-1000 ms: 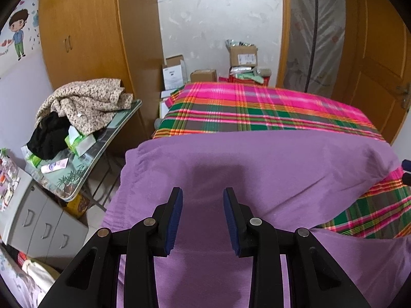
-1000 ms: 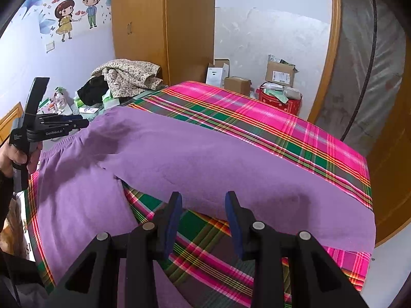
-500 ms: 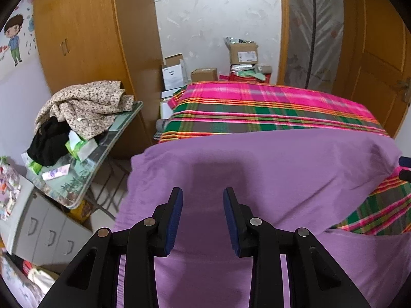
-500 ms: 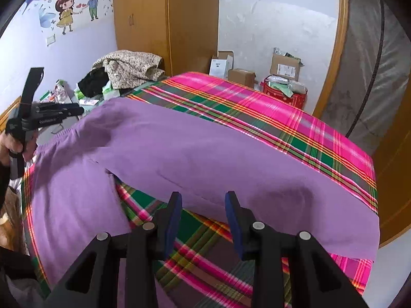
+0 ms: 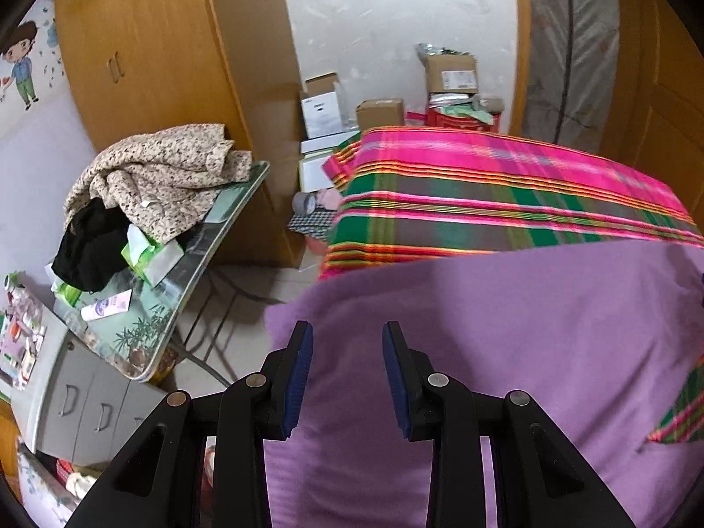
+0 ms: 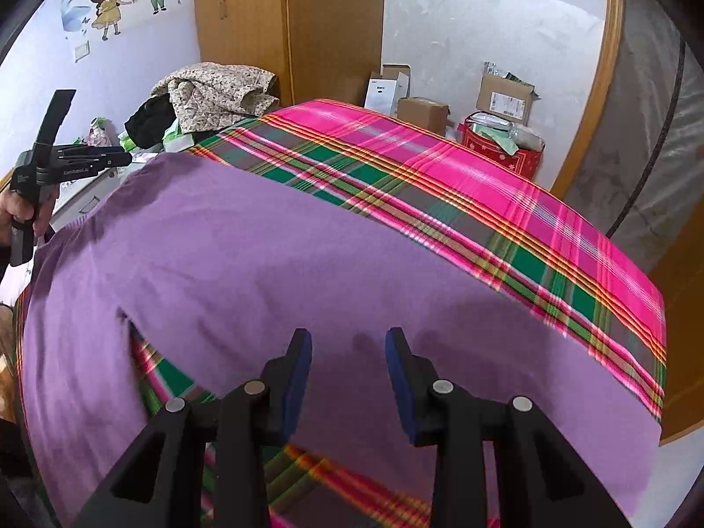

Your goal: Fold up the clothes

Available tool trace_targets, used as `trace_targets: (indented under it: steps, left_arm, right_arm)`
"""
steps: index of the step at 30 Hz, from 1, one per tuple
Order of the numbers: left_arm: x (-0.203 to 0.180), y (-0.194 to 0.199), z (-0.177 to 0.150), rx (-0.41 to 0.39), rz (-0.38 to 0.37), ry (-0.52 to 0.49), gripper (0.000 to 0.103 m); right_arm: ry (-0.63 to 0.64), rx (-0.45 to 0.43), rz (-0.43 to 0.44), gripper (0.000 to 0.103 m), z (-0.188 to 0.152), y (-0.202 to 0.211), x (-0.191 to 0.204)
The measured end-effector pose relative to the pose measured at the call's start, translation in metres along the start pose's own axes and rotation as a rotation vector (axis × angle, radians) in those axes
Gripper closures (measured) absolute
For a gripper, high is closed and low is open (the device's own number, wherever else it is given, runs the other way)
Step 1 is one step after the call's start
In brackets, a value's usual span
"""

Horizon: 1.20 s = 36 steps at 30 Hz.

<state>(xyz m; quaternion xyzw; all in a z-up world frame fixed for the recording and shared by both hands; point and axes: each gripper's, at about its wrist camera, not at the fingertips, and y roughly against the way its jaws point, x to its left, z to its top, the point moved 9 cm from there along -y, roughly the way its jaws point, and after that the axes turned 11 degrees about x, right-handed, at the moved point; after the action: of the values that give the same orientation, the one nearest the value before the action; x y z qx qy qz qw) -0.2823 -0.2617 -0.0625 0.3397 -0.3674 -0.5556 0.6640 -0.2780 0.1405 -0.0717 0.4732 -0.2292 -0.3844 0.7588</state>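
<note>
Both tools, left tool (image 5: 347, 330) & right tool (image 6: 348, 336), part-open, empty, above purple garment (image 6: 273, 264).

Purple trousers (image 6: 273, 264) spread flat, unfolded, legs apart, w/ waistband at bed's edge.

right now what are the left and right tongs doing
left tongs: open, empty, over the purple garment
right tongs: open, empty, over the same garment
</note>
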Motion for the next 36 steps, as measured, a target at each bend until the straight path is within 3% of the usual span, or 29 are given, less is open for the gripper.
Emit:
trace_targets:
  steps: [9,18,25,29,36]
  left_arm:
    - [0.026,-0.043,0.018,0.044,-0.015,0.023,0.062]
    - [0.024,-0.078,0.022,0.083,-0.071,-0.001,0.056]
    - [0.023,-0.076,0.031,0.067,-0.083,-0.027,0.054]
    - [0.025,-0.079,0.028,0.082,-0.069,-0.038,0.054]
    - [0.033,-0.080,0.024,0.070,-0.042,-0.004,0.042]
  right_arm:
    - [-0.008,0.016,0.053,0.067,0.035,-0.035,-0.023]
    - [-0.005,0.064,0.100,0.067,0.054,-0.080,-0.042]
    - [0.015,0.029,0.131,0.067,0.063,-0.079,-0.053]
    - [0.042,0.064,0.124,0.065,0.059,-0.086,-0.055]
    - [0.051,0.065,0.137,0.063,0.060,-0.087,-0.054]
